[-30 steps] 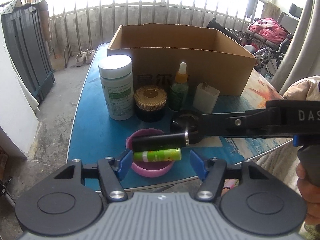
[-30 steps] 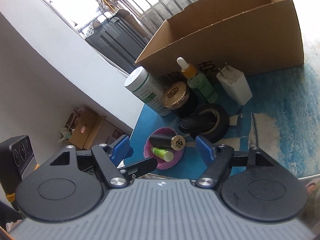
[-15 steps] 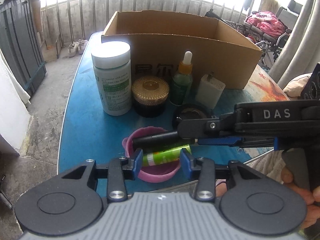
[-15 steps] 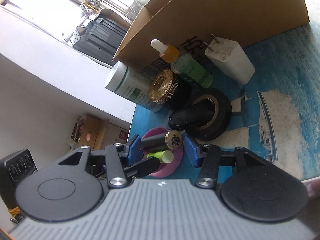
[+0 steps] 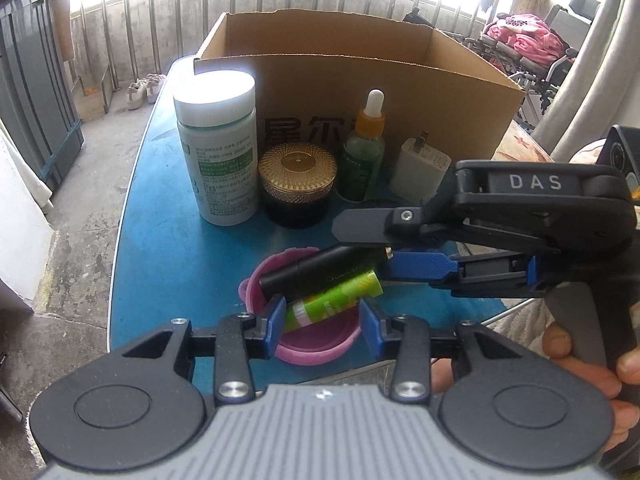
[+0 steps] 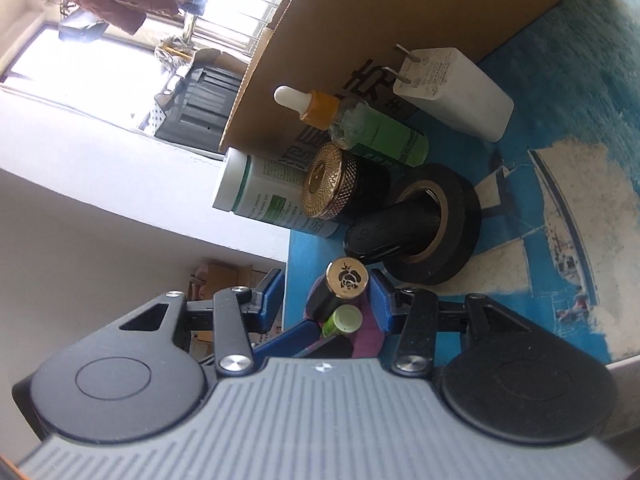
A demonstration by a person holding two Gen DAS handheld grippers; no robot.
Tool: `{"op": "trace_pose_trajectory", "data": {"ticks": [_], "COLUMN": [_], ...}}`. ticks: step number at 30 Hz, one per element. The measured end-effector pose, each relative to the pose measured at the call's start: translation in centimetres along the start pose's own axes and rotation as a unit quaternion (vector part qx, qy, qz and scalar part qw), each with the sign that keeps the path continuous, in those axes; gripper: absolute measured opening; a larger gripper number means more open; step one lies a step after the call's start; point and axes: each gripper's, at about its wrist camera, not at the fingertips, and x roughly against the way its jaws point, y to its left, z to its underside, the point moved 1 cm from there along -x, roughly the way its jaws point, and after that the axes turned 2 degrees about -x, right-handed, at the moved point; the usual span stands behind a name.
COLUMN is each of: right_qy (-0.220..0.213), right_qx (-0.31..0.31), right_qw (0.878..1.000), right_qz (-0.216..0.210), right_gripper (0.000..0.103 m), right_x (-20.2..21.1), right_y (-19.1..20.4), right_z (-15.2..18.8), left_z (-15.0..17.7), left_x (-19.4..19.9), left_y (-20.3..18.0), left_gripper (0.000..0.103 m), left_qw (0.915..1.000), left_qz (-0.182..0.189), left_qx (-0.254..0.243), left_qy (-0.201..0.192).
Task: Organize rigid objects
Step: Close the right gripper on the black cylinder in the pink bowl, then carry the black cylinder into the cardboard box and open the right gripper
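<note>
Blue and printed with a seaside picture, the table (image 5: 160, 240) stands on a balcony with railings behind, and its near edge carries a shallow pink dish (image 5: 316, 344) with two tubes lying across it. Nearest the left gripper (image 5: 322, 318) is the green lip-balm tube (image 5: 336, 300); the left fingers have just been closing and now sit either side of the tube and dish, though I cannot tell whether the pads actually press on anything. Just behind it lies the black lipstick tube (image 5: 316, 272) with a gold end cap (image 6: 347, 278). The right gripper (image 6: 326, 298) comes in from the side, its fingers also just closed down to a narrow gap around the lipstick's capped end; one blue pad seems to touch the cap, the other stands a little clear, so a firm hold is not shown. Beyond the dish sit a black tape roll (image 6: 440, 240) with a dark object through it, a gold-lidded black jar (image 5: 297, 184), a white bottle (image 5: 218, 152), a green dropper bottle (image 5: 366, 152) and a white charger plug (image 5: 420, 170), all in a row just before the open cardboard box (image 5: 360, 92). The step in hand looks like picking both tubes out of the dish. Next, each grip needs to seat firmly, then lift clear of the rim and over the box's front wall.
</note>
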Motion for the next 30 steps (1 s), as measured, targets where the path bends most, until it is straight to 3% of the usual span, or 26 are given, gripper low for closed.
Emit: {"op": "trace_pose_trajectory", "data": {"ticks": [1,3,5,16,23,30], "right_qy": [-0.004,-0.006,-0.006,-0.017,-0.015,-0.016], "right_qx": [0.002,0.004,0.001,0.059,0.117,0.177], "right_qw": [1.000,1.000,1.000,0.998,0.993,0.984], "right_qz": [0.000,0.001,-0.002,0.004,0.015,0.018], "right_gripper": [0.039,0.025,0.022,0.021,0.021,0.021], "right_x": [0.0,0.0,0.1,0.5,0.7,2.2], "right_y": [0.0,0.0,-0.2,1.9,4.2,7.3], "right_z": [0.0,0.1,0.1,0.3,0.3,0.0], "left_z": [0.0,0.0,0.1,-0.8,-1.2,-1.7], "left_x": [0.0,0.1,0.2,1.4,0.7,2.5], "left_y": [0.0,-0.1,-0.2,-1.3,-1.0,-1.4], "left_gripper": [0.042,0.042,0.042,0.046,0.043,0.039], "left_qw": [1.0000,1.0000,1.0000,0.9953,0.9949,0.9936], "left_qz": [0.000,0.001,0.000,-0.050,-0.057,-0.064], "left_qx": [-0.001,-0.003,-0.006,-0.068,-0.072,-0.067], "left_qy": [0.000,0.000,-0.001,-0.047,-0.040,-0.064]}}
